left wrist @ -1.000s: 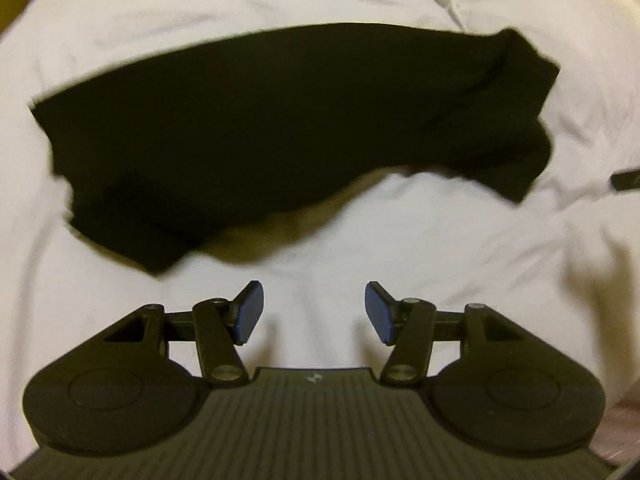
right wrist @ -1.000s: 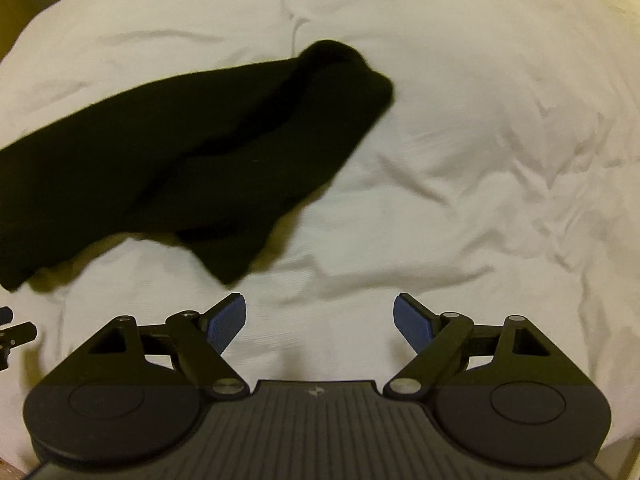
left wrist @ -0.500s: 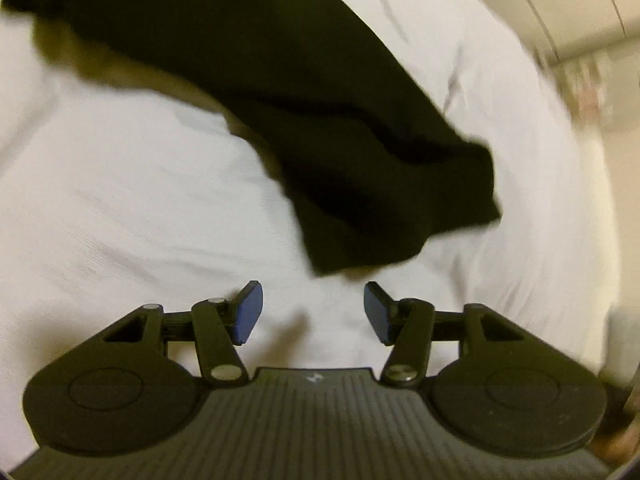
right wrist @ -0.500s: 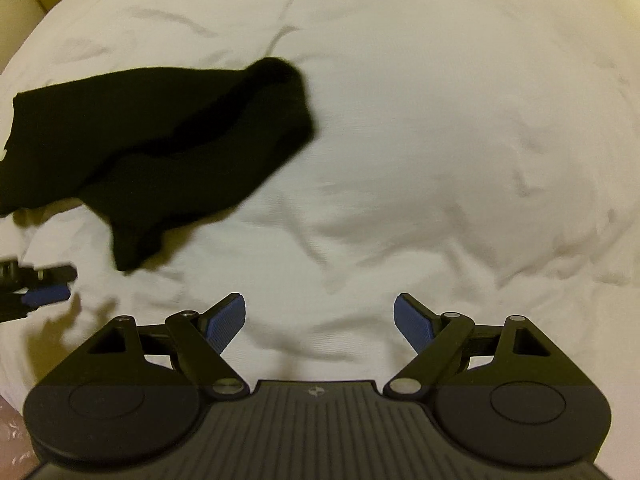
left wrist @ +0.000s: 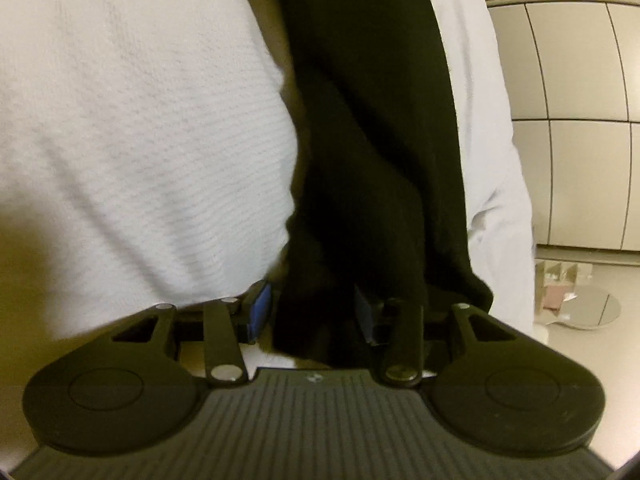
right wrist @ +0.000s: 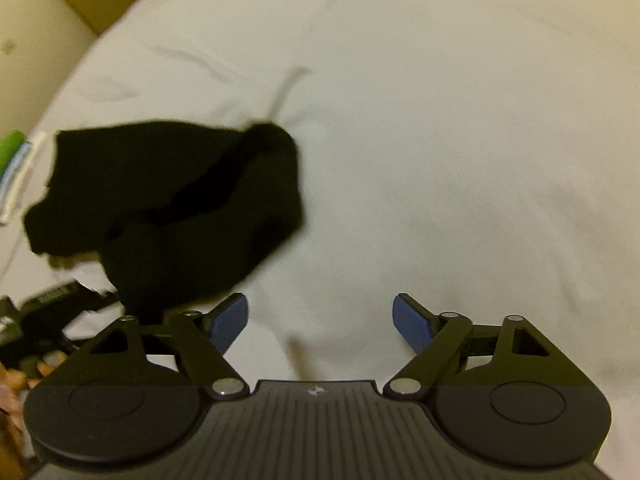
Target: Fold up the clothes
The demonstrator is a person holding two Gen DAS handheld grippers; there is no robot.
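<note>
I find my left tool point(left wrist: 310, 314) narrow, the black garment point(left wrist: 372, 128) lying between its fingers on the white bed point(left wrist: 140, 120). My right tool point(right wrist: 320, 322) stands wide, garment point(right wrist: 172, 208) far-left of it.

A bedroom at home. White bedding point(right wrist: 440, 140) fills the frame. Panelled wardrobe doors point(left wrist: 576, 120) stand at right.
</note>
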